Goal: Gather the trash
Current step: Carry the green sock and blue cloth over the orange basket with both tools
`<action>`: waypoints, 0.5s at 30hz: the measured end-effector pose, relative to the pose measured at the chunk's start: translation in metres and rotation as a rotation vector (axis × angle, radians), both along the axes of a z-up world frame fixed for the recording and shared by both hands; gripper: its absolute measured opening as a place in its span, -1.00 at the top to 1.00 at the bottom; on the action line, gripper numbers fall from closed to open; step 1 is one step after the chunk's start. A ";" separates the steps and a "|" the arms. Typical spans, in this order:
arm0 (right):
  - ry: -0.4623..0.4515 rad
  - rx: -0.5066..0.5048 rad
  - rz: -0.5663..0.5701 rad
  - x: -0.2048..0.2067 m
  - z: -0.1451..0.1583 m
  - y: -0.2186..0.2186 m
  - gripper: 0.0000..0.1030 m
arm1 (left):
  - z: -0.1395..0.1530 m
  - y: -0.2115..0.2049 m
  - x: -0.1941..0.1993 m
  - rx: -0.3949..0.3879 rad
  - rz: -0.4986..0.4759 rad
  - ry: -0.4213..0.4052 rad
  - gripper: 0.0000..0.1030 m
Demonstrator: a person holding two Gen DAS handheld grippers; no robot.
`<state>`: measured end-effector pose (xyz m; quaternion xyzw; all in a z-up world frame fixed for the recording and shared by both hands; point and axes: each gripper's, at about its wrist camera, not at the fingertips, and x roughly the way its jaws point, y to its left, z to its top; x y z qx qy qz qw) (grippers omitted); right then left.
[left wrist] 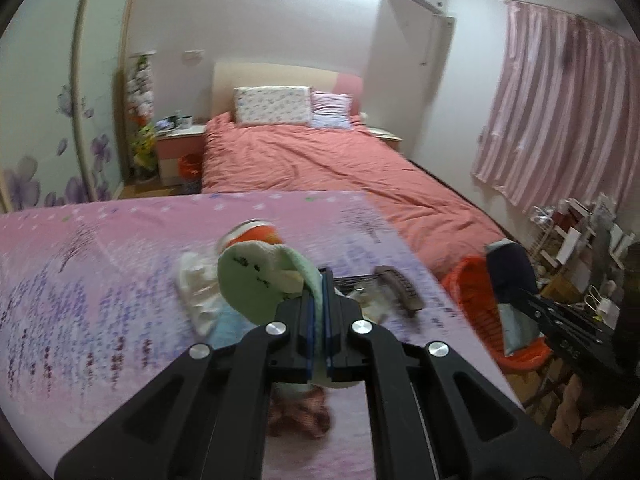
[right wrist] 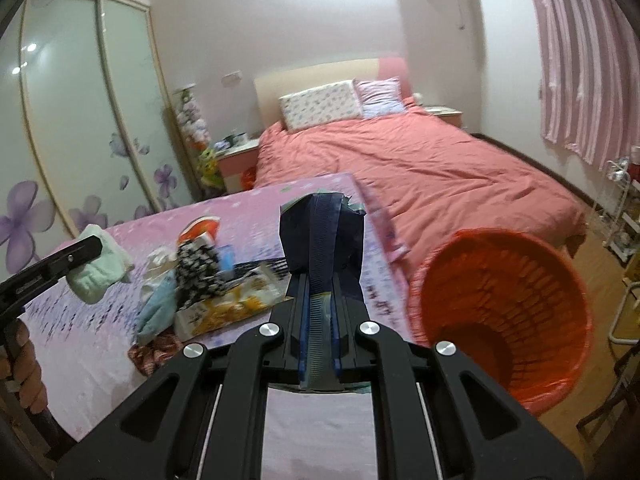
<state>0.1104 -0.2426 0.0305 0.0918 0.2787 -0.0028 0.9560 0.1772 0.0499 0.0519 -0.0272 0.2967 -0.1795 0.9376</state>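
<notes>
In the left wrist view my left gripper (left wrist: 323, 280) is shut on a pale green fuzzy cloth (left wrist: 256, 280), held above the table's pink flowered cover (left wrist: 100, 264). In the right wrist view my right gripper (right wrist: 320, 284) is shut on a crumpled dark blue wrapper (right wrist: 320, 232), just left of the orange mesh bin (right wrist: 500, 238) that stands beside the table. The same bin (left wrist: 468, 280) and blue wrapper (left wrist: 510, 268) show at the right of the left wrist view. The left gripper (right wrist: 86, 250) and green cloth (right wrist: 98, 276) appear at the left of the right wrist view.
A pile lies mid-table: yellow-white snack packet (right wrist: 228, 304), white tissue (right wrist: 160, 260), light blue cloth (right wrist: 154, 312), black-and-white patterned item (right wrist: 196, 268), orange-white cup (right wrist: 200, 226), reddish rag (right wrist: 154, 354), brown comb (left wrist: 400, 288). A bed (right wrist: 420, 168) stands behind, cluttered shelves (left wrist: 572, 232) at right.
</notes>
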 end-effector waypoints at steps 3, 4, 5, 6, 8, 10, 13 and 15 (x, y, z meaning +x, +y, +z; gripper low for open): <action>-0.011 -0.007 -0.042 -0.005 0.000 -0.013 0.83 | 0.004 -0.023 -0.004 -0.007 -0.051 -0.010 0.90; -0.012 -0.006 -0.055 -0.006 0.000 -0.018 0.83 | 0.006 -0.033 -0.005 -0.010 -0.073 -0.012 0.90; -0.015 -0.001 -0.076 -0.007 -0.001 -0.026 0.83 | 0.006 -0.040 -0.005 -0.012 -0.087 -0.013 0.90; -0.016 0.002 -0.088 -0.007 -0.001 -0.031 0.83 | 0.006 -0.048 -0.006 -0.015 -0.103 -0.014 0.90; -0.018 0.010 -0.118 -0.008 -0.002 -0.042 0.83 | 0.006 -0.066 -0.006 -0.018 -0.141 -0.013 0.90; -0.017 0.014 -0.137 -0.008 -0.002 -0.049 0.83 | 0.005 -0.083 -0.006 -0.018 -0.174 -0.009 0.90; -0.019 0.018 -0.176 -0.011 -0.007 -0.064 0.83 | 0.002 -0.114 -0.008 -0.017 -0.232 -0.002 0.90; -0.020 0.021 -0.192 -0.012 -0.007 -0.070 0.83 | -0.002 -0.128 -0.009 -0.016 -0.262 0.000 0.90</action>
